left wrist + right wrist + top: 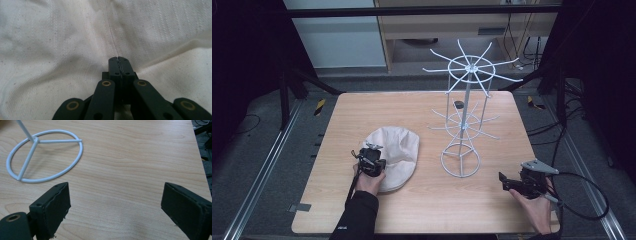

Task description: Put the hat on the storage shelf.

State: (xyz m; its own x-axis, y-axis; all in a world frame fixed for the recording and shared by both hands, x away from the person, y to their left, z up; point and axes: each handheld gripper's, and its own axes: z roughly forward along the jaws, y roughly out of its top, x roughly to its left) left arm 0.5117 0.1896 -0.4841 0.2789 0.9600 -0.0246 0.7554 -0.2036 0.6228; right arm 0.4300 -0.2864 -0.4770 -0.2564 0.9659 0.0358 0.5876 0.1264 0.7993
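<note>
Left gripper: left gripper (pixel 119 65) bears down on a cream cloth cap (pixel 398 150), its two black jaws pressed together along a stitched seam; whether any fabric is pinched between them cannot be told.
Cap: cream cloth cap lies flat on the left half of the table (pixel 422 210), its woven fabric creasing around the gripper tips in the left gripper view.
Left hand: left hand (pixel 370 183), in a dark sleeve, holds its gripper over the cap's near edge.
Rack: white wire rack (pixel 464 120) stands upright just right of the cap, a ring base on the wood and two tiers of spoke arms fanning out above.
Right gripper: right gripper (pixel 115 207) hangs low over bare wood near the table's front right corner, jaws spread wide with nothing between them; the rack's ring base lies beyond it.
Right hand: right hand (pixel 534 210) grips it from below, a black cable looping off the table's edge.
</note>
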